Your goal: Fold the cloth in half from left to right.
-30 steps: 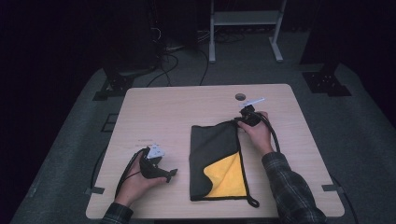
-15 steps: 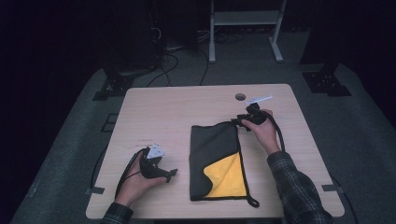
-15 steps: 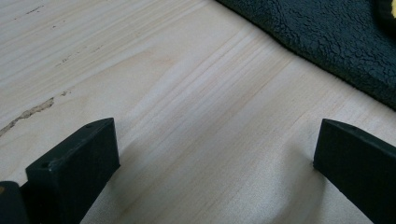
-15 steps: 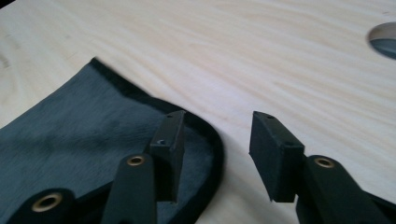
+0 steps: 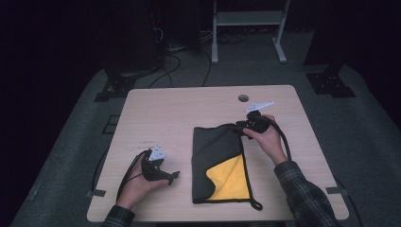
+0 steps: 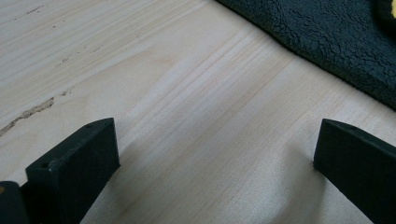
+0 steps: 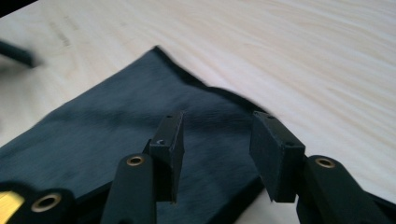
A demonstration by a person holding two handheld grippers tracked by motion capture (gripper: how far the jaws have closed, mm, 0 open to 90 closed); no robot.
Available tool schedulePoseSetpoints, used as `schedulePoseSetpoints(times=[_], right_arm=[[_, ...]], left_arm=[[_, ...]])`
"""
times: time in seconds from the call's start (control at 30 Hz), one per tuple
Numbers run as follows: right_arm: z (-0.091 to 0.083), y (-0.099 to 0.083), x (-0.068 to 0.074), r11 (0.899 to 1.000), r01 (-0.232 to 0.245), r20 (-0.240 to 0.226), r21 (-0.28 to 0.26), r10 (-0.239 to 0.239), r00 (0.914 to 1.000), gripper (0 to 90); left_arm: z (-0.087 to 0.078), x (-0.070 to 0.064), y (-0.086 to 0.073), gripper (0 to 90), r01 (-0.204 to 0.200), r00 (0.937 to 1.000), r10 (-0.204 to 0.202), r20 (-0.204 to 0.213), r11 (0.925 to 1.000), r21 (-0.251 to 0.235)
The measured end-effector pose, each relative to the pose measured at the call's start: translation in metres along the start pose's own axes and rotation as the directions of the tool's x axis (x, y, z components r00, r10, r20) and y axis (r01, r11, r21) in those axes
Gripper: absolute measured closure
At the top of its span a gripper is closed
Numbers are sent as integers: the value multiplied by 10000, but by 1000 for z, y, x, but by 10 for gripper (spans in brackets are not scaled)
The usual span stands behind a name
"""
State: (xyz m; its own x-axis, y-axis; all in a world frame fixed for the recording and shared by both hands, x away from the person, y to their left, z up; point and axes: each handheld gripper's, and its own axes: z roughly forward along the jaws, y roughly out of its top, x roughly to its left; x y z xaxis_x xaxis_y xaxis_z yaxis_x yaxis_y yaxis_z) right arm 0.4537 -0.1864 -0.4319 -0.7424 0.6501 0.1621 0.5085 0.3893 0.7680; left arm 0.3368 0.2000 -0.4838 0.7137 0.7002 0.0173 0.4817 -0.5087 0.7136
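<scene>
the dark cloth (image 5: 217,156) lies flat near the middle of the tabletop (image 5: 189,109), folded lengthwise so a yellow inner face (image 5: 231,182) shows at its near right corner. the right gripper (image 5: 247,126) sits at the cloth's far right corner; in the right gripper view its fingers (image 7: 170,140) stand apart above the dark fabric (image 7: 116,135), with nothing between them. the left gripper (image 5: 174,176) rests low on the bare wood just left of the cloth, its fingers (image 6: 74,163) spread wide and empty, the cloth edge (image 6: 327,42) near but not touched.

the step in hand looks like taking the far corner to fold or spread the cloth. to do it well, lower the right fingers so one slides under the hem at the very corner, then close on the edge alone, not on a thick pinch of both layers, unless both are meant to go together. the left gripper could pin the near left edge so the cloth does not drag.

little stands in the way: a round hole (image 5: 243,98) in the tabletop lies beyond the right gripper, and a cord loop (image 5: 256,205) trails off the cloth's near right corner, well apart from either gripper; the right gripper's own cable (image 5: 283,139) runs beside the hand and could snag on a pull
</scene>
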Motion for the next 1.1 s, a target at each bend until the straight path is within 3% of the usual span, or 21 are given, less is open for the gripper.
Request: schedulePoseSetpoints(times=[0.03,0.3,0.47,0.5,0.67,0.77,0.8,0.83,0.87,1.1], right_arm=[[-2,-2,8,9997,248,-100,-23,-248,9996,535],[-7,-12,40,9956,935,-684,-90,-939,9932,529],[-7,-17,57,9929,1187,-1102,-114,-1192,9867,524],[-6,-20,65,9916,1289,-1364,-136,-1296,9821,524],[-1,-25,81,9864,1646,-1788,-52,-1628,9703,526],[11,-30,98,9798,1996,-2263,106,-1921,9549,525],[11,-30,98,9798,1996,-2263,106,-1921,9549,525],[19,-32,106,9724,2319,-2417,238,-2195,9452,522],[21,-33,109,9702,2408,-2466,282,-2267,9422,521],[37,-36,124,9553,2898,-2700,586,-2643,9259,503]], left_arm=[[0,0,0,0,-1,10000,1,-2,10000,2],[0,0,0,0,-17,10000,17,-10,10000,31],[0,0,0,0,45,10000,-45,-6,10000,-1],[0,0,0,0,40,10000,-40,-4,10000,4],[0,0,0,0,37,10000,-37,-5,10000,8],[0,0,0,0,36,10000,-36,-4,10000,10],[0,0,0,0,36,10000,-36,-4,10000,10],[0,0,0,0,9,10000,-9,-4,10000,36],[0,0,0,0,7,10000,-7,-4,10000,36],[0,0,0,0,7,10000,-7,-4,10000,35]])
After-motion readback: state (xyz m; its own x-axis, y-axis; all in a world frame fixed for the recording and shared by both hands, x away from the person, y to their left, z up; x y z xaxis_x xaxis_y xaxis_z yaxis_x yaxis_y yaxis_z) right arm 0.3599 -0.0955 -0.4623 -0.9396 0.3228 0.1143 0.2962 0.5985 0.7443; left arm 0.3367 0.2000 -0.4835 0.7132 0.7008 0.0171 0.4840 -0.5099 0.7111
